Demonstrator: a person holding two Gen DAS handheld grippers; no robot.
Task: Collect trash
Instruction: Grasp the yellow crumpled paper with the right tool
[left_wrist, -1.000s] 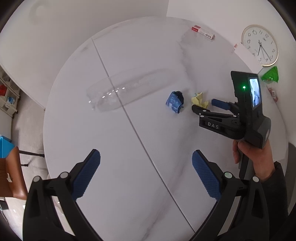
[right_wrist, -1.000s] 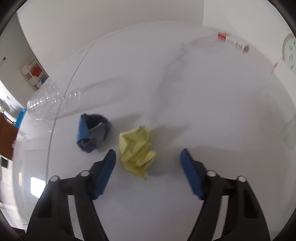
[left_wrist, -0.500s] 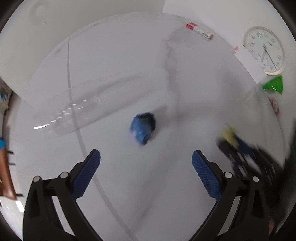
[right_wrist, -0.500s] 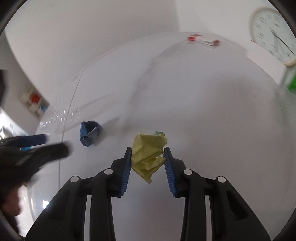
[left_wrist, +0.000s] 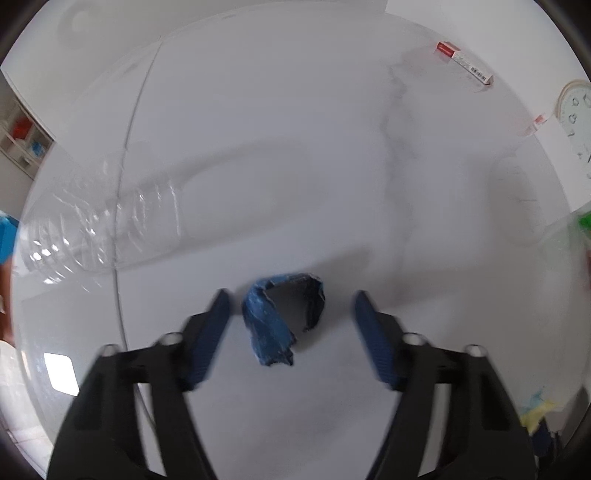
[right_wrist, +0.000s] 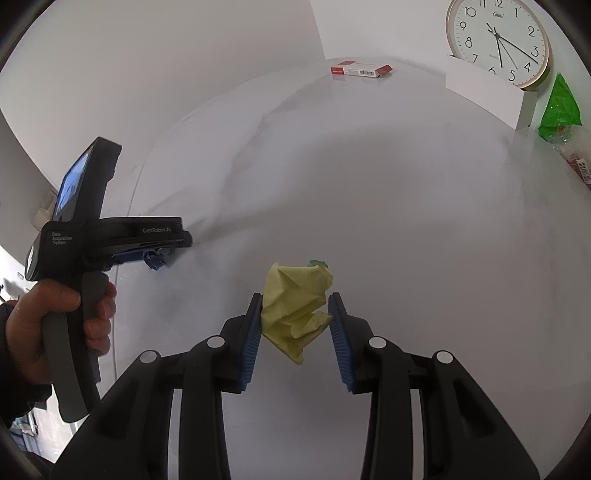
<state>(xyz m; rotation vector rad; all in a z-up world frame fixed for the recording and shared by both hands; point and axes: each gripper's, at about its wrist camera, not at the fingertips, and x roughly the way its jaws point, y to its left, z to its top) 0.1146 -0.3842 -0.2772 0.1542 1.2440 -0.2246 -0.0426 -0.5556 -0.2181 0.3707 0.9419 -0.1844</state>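
The right gripper (right_wrist: 294, 325) has its jaws closed on the yellow paper wad (right_wrist: 295, 302), lifted off the bench (right_wrist: 406, 221). The left gripper (left_wrist: 290, 321) straddles the blue wrapper (left_wrist: 273, 317), jaws wide and not gripping. Farther off, the clear bottle (left_wrist: 103, 225) and red box (left_wrist: 464, 66) remain uncollected.
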